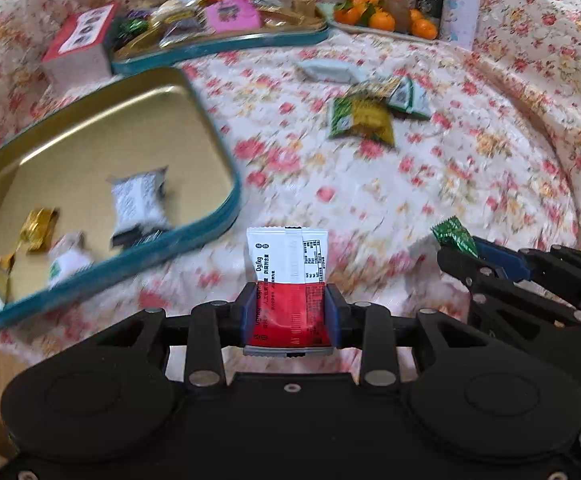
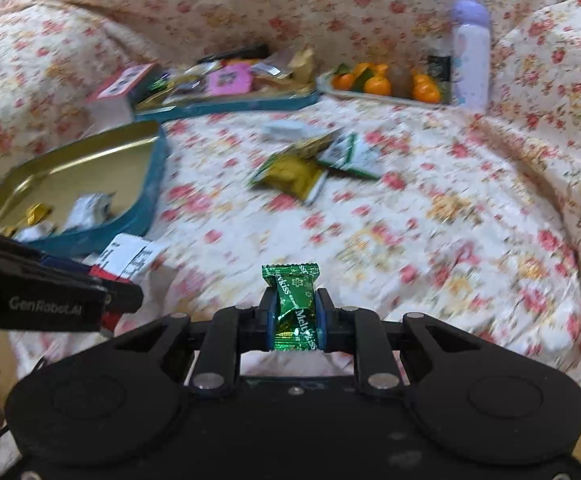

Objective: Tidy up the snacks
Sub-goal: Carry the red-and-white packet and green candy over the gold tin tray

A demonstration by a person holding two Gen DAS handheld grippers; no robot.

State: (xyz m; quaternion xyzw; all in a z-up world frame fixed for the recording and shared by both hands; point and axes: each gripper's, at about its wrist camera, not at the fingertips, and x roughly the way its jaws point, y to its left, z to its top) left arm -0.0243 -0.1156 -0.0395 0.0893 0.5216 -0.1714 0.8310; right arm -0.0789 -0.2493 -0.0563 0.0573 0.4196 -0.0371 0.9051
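My left gripper [image 1: 289, 312] is shut on a red and white snack packet [image 1: 288, 272], held above the floral cloth just right of a teal tin [image 1: 162, 248] with a gold inside. The tin holds several small wrapped snacks [image 1: 140, 204]. My right gripper [image 2: 293, 316] is shut on a green Meltykiss candy [image 2: 293, 304]. It also shows in the left wrist view [image 1: 452, 236] at the right. The left gripper and its packet [image 2: 128, 258] show at the left of the right wrist view. Loose green and gold packets [image 1: 364, 114] lie mid-table.
A second teal tin [image 1: 218, 42] full of mixed snacks stands at the back, with a red and white box [image 1: 80, 46] beside it. A tray of oranges [image 1: 386, 20] and a lilac bottle [image 1: 462, 0] stand at the back right. A white packet [image 1: 328, 70] lies on the cloth.
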